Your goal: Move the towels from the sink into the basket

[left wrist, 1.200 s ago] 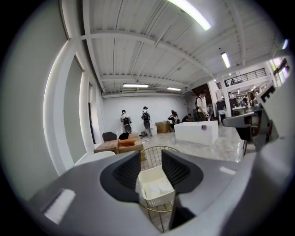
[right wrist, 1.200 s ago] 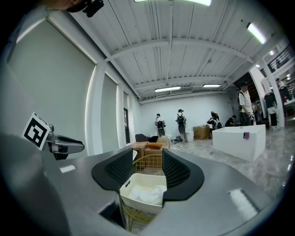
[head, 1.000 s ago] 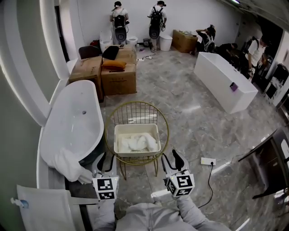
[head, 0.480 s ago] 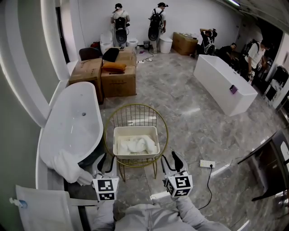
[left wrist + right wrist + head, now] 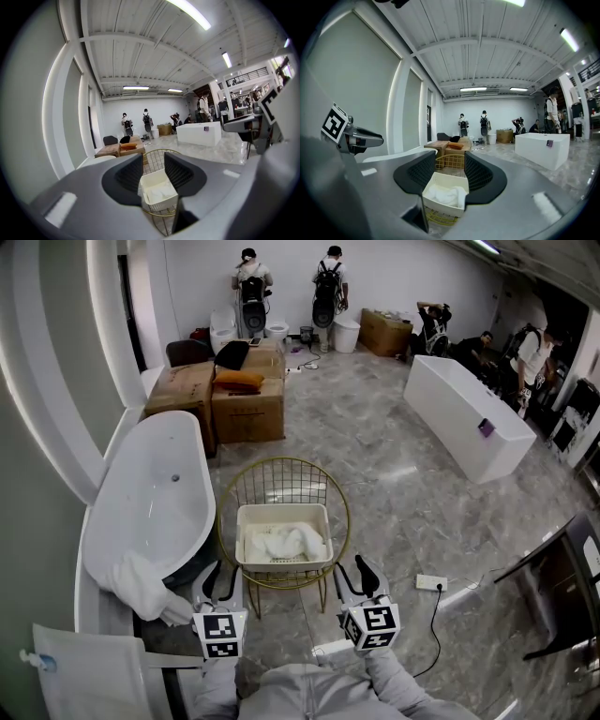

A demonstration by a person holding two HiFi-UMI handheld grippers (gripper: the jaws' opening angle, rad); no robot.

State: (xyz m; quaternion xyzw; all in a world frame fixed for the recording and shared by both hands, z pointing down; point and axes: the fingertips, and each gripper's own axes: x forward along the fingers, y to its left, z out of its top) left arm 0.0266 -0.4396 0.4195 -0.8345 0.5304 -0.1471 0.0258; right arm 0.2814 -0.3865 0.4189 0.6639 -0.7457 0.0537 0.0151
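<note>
White towel [image 5: 284, 542] lies in the basket [image 5: 281, 511]; a second towel [image 5: 141, 585] drapes over the tub [image 5: 150, 493] rim. Left gripper [image 5: 221, 579] and right gripper [image 5: 357, 575] hover near the basket, jaws apart, empty.

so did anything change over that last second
Nothing visibly changed. The left gripper and right gripper hang open and empty just short of the basket, as before. A white towel lies in it, and a second towel is draped over the rim of the bathtub.
</note>
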